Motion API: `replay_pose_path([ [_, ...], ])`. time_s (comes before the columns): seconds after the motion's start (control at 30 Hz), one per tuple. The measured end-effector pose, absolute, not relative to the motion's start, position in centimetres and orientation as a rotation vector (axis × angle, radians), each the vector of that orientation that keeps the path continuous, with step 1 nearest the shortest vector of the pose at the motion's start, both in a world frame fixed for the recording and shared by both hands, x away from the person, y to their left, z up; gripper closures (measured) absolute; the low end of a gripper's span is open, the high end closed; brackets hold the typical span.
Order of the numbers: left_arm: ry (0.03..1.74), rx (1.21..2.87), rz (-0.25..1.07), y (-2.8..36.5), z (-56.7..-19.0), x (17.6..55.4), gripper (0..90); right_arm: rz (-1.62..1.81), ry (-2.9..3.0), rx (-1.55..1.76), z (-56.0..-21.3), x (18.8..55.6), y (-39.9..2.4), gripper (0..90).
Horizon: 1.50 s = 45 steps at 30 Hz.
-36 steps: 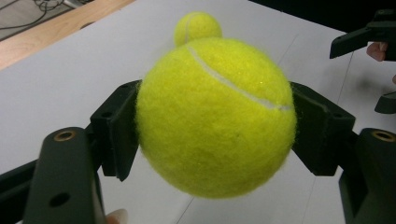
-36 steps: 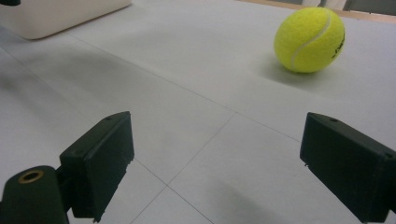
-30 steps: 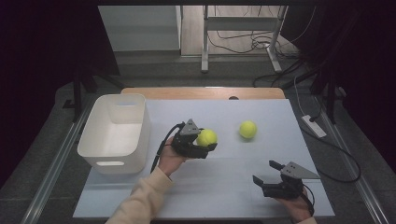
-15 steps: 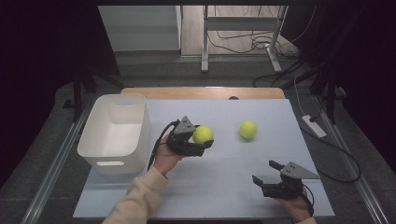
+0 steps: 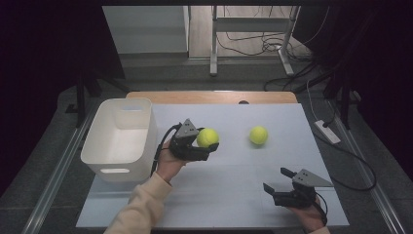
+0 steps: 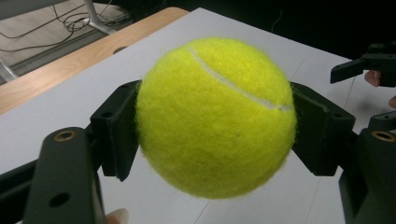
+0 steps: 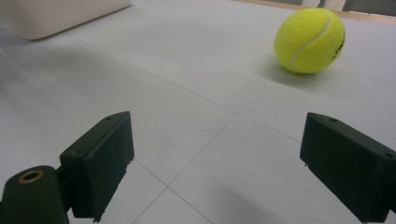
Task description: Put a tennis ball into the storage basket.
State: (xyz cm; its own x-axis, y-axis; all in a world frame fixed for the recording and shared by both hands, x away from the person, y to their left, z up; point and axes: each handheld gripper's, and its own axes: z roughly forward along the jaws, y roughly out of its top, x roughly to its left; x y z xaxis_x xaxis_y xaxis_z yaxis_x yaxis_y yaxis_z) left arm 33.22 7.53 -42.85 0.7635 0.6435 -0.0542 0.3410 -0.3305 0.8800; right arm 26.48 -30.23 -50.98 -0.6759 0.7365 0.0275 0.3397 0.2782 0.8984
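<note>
1. Spreading pale and bare under both tools: white table (image 5: 234, 195), with dark floor and trailing cables beyond its far edge.
2. Clamping firmly on the held ball (image 5: 208, 137): left gripper (image 5: 206, 145), with black pads (image 6: 116, 126) pressing the two flanks of the yellow felt in the left gripper view.
3. Probably riding clear of the surface, judging by the table passing underneath in that view, though the gap is hard to read from above.
4. Standing just off that gripper's left side, behind the line of its jaws: white bin (image 5: 127, 171), open top facing up, its near wall close to the wrist but apart from it.
5. Pointing away from the bin with the loaded jaws, so likely needing a swing to the gripper's own left and a lift over the rim before any release.
6. Gaping wide and holding nothing: right gripper (image 5: 275, 179), sitting low at the table's near right part.
7. Lying ahead of those open jaws and well apart from them: second ball (image 7: 309, 41), resting on the table and leaning toward the right-hand jaw in the right gripper view.
8. Being by far the nearer to the bin: left hand. Being the nearer to the loose ball: right hand.
</note>
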Motion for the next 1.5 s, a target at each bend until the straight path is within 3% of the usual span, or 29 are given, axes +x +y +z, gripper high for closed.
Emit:
replay_pose_path([
  [1.5,0.790,1.844,0.485,11.3,-38.8,33.1,27.1,1.367,2.150,0.974,-50.9,26.5,-30.3,9.8],
])
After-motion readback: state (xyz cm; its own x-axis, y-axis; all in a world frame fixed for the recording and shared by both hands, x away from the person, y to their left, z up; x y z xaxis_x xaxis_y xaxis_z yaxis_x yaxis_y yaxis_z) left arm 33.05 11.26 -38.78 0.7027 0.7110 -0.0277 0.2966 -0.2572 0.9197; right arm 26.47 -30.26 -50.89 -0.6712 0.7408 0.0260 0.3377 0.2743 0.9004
